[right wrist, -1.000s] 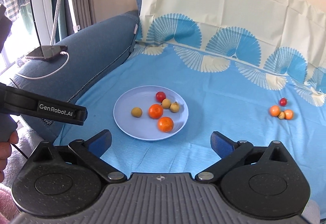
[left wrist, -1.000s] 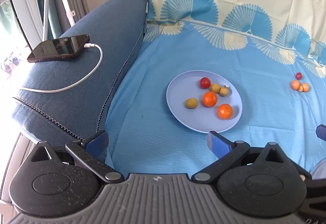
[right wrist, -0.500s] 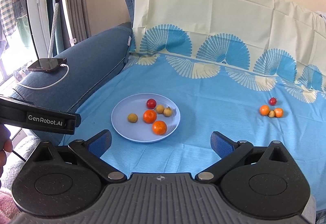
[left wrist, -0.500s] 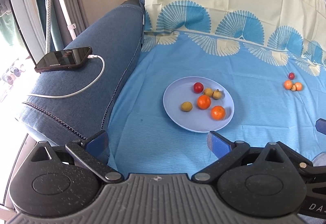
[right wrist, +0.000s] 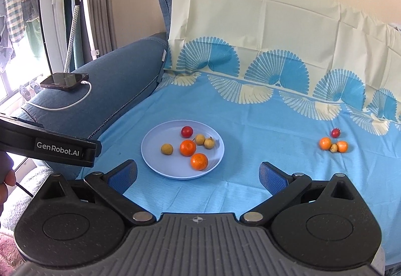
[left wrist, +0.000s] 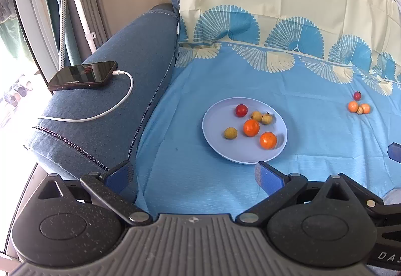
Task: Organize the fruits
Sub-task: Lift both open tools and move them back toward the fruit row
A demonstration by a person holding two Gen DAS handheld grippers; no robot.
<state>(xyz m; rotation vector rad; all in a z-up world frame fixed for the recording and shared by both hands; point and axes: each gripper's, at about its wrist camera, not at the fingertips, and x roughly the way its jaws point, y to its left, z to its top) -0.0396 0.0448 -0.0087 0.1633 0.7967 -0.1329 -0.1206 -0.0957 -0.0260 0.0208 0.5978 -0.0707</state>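
A pale blue plate (left wrist: 218, 123) (right wrist: 155, 150) lies on the blue patterned sheet. It holds a red tomato (right wrist: 187, 131), two oranges (right wrist: 188, 147) (right wrist: 199, 161) and three small yellow-brown fruits (right wrist: 167, 149). Off to the right on the sheet sits a small cluster: a red tomato (right wrist: 335, 132), two oranges (right wrist: 325, 143) and a small brown fruit (right wrist: 333, 148). The same cluster (left wrist: 359, 106) shows in the left wrist view. My left gripper (left wrist: 194, 174) is open and empty, held back in front of the plate. My right gripper (right wrist: 198, 174) is open and empty too, well short of both groups.
A blue sofa armrest (right wrist: 112, 80) rises on the left, with a black phone (left wrist: 84, 75) and its white charging cable (left wrist: 112, 110) on top. The cloth-covered backrest (right wrist: 250, 22) stands behind. A garment steamer pole (right wrist: 72, 25) and curtains are at far left. A hand (right wrist: 5, 175) holds the left tool.
Both grippers have pulled back and tilted up, so the plate and fruits look smaller and farther away. Nothing was picked up or moved on the sheet.
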